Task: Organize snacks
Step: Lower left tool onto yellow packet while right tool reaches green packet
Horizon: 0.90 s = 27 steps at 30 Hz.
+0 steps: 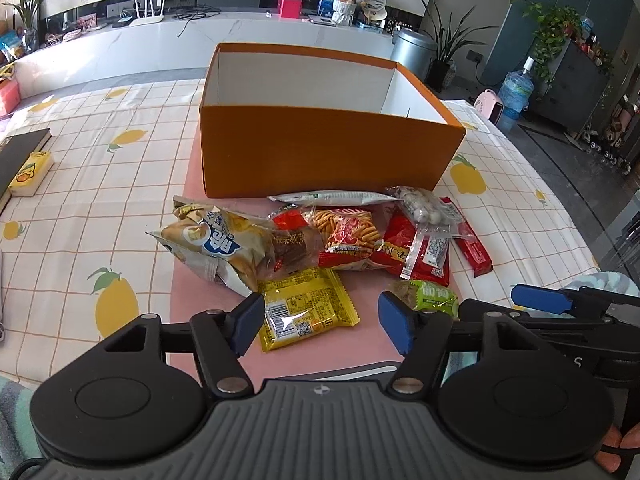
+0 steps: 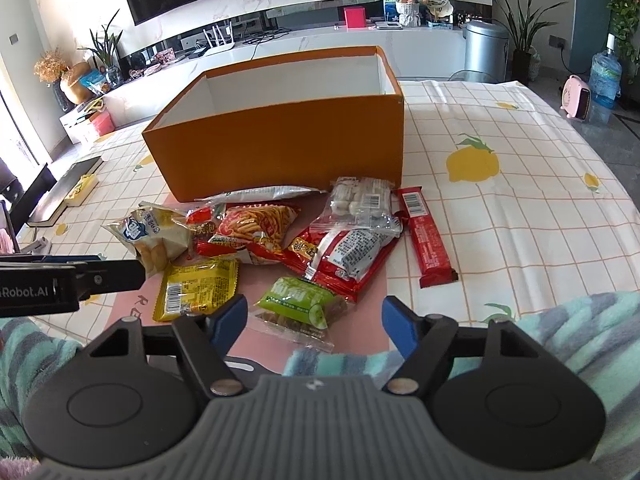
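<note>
- Left gripper [image 1: 322,322]: fingers apart, empty, low over the desk [image 1: 120,184], straddling the near corner of the yellow packet [image 1: 306,308]; placed, it seems, for a first pick.
- Right gripper [image 2: 314,320]: fingers apart, empty, framing the green packet [image 2: 298,306]; likewise poised.
- Snacks: heaped on the pink mat [image 1: 192,276] just in front of the box [image 1: 320,148], none visibly inside; task judged barely begun.
- Pale bag [image 1: 216,248], noodle bag [image 1: 348,236], red pouch [image 2: 340,256]: overlapping, so edge items are likely easier to take first.
- Red bar [image 2: 426,236]: apart on the right, lying flat.
- Box: open-topped, orange, white-lined, close behind the heap; short carry judged intended.
- Book [image 1: 18,160]: far left, clear of the work.
</note>
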{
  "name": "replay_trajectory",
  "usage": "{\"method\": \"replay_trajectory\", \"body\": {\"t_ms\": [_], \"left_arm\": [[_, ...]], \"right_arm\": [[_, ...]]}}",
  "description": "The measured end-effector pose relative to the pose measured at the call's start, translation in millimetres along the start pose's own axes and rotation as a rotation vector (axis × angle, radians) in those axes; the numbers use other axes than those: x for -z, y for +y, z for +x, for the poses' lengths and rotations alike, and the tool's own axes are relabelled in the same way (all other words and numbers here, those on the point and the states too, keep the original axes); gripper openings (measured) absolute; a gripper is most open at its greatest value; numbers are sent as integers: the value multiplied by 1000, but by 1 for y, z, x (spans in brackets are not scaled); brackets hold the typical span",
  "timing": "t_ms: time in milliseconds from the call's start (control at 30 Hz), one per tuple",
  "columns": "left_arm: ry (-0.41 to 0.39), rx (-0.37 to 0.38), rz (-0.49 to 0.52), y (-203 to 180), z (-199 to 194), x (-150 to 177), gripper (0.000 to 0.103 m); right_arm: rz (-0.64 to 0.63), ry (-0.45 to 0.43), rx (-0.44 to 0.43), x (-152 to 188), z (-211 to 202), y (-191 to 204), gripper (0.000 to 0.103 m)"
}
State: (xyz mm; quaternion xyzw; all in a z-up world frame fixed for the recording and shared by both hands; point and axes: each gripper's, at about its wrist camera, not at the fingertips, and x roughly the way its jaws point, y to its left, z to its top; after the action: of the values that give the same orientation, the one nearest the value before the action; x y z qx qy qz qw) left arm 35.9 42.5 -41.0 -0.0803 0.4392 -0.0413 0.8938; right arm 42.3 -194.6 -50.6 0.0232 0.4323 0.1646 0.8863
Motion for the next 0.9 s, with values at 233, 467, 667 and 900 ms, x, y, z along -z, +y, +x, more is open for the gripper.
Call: {"method": "replay_trajectory", "body": {"t_ms": [233,467,667,900], "left_arm": [[64,-1,-25,7,23,1,77],[117,-13,-119,25,45,0,80],[153,-32,-133,26,70,3,83],[136,-65,-60,17,86,6,90]], "right_arm": [[31,54,-24,-3,27,-1,72],[42,102,-35,-4,51,-1,72],[79,98,-74,-4,64,-7,72],[80,109,-100,0,73,-11,56]]}}
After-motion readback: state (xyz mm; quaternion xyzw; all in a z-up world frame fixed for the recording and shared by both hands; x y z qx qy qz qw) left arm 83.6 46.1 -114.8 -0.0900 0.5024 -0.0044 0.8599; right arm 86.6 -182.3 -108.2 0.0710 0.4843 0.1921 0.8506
